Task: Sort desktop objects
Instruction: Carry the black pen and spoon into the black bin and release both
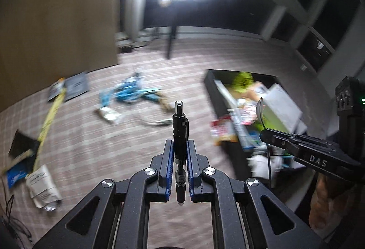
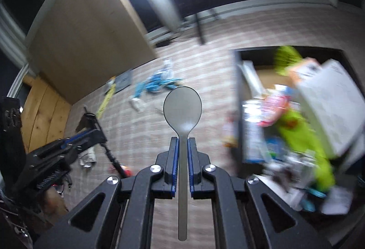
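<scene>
My left gripper [image 1: 180, 146] is shut on a black pen [image 1: 179, 125], which stands upright between the blue pads with its clear cap end pointing away. My right gripper [image 2: 182, 144] is shut on the handle of a grey metal spoon [image 2: 182, 107], bowl forward. Both hover above a checked beige tablecloth [image 1: 91, 135]. In the left wrist view the right gripper [image 1: 269, 132] shows at the right edge with the spoon [image 1: 261, 112] edge-on. In the right wrist view the left gripper [image 2: 91, 132] shows at the left, and the pen [image 2: 111, 155] slants down from it.
A black bin [image 2: 241, 89] on the right holds mixed items: a lime-green cloth [image 2: 303, 132], a white box [image 2: 330, 103] and packets. Scattered on the cloth are a teal lanyard [image 1: 134, 91], a yellow ruler [image 1: 49, 121], a dark card [image 1: 76, 87], crumpled paper [image 1: 43, 185].
</scene>
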